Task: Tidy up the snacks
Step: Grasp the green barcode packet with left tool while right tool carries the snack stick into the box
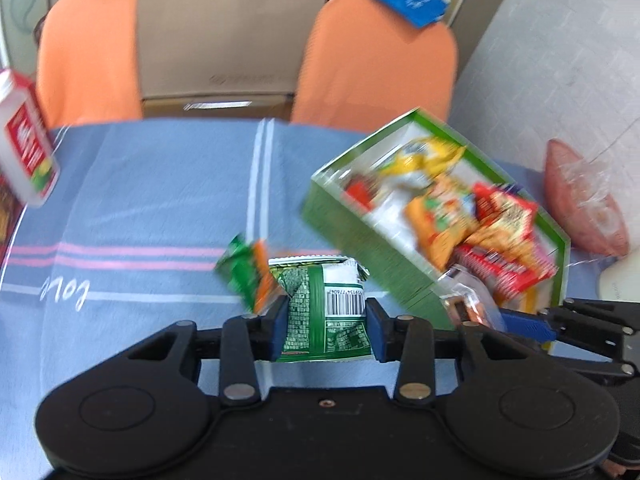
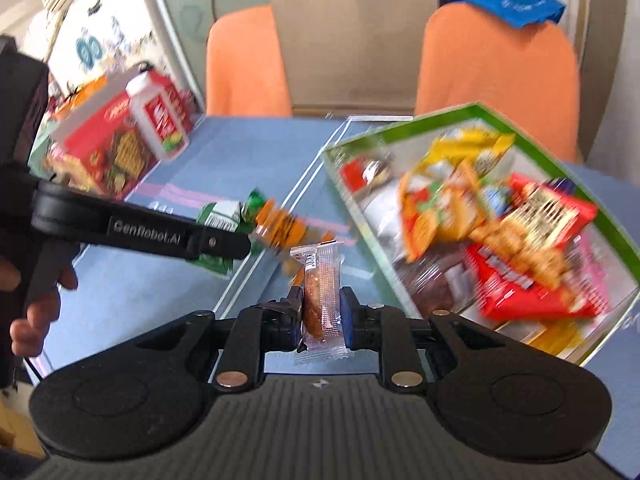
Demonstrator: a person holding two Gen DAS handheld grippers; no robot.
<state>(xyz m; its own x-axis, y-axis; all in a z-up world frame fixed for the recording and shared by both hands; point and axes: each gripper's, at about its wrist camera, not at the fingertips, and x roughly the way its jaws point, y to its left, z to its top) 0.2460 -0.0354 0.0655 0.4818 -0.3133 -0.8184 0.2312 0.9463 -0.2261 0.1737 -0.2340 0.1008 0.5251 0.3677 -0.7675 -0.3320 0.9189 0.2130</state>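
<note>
Green-walled box (image 2: 600,200) already heaped with snacks; left jaws pinching a green packet (image 1: 324,312), right jaws a wrapped biscuit (image 2: 322,300), orange-green packet (image 2: 276,224) left on bench (image 1: 160,200).

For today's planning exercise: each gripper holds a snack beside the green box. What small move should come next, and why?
Probably carry both over the green box: the right gripper clamps a clear-wrapped biscuit, the left gripper a green packet, both short of it.

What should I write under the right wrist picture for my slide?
Right gripper holds a clear-wrapped cookie beside the green snack box, left gripper alongside.
</note>
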